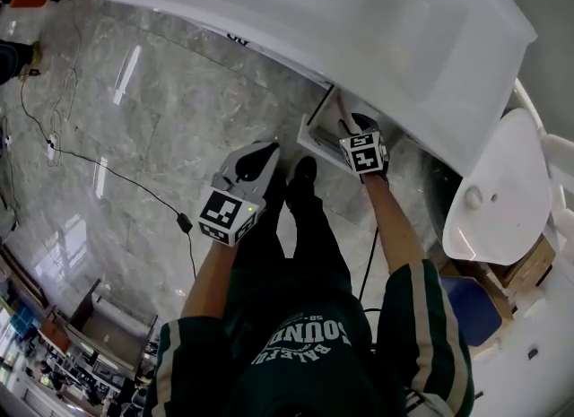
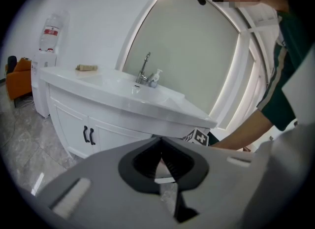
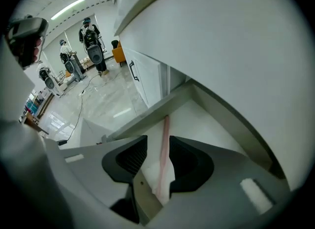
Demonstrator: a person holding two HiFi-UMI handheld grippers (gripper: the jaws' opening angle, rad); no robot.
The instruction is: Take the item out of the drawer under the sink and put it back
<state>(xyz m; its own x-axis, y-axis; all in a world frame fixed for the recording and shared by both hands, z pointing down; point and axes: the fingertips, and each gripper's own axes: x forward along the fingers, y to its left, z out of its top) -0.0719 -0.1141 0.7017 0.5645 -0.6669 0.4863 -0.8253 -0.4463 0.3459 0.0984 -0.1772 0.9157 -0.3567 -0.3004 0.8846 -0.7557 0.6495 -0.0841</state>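
Drawer (image 3: 216,124) pulled out; right claw (image 3: 157,147) jaws apart around pink stick (image 3: 164,132).

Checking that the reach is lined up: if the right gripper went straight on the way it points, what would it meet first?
Most likely the slim pink item lying on the floor of the open drawer. It runs right between the open jaws of the right gripper, though depth is hard to judge.

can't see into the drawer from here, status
Right gripper open inside drawer, pink stick between jaws, not gripped. Left gripper shut, empty, outside drawer. Nothing blocking.
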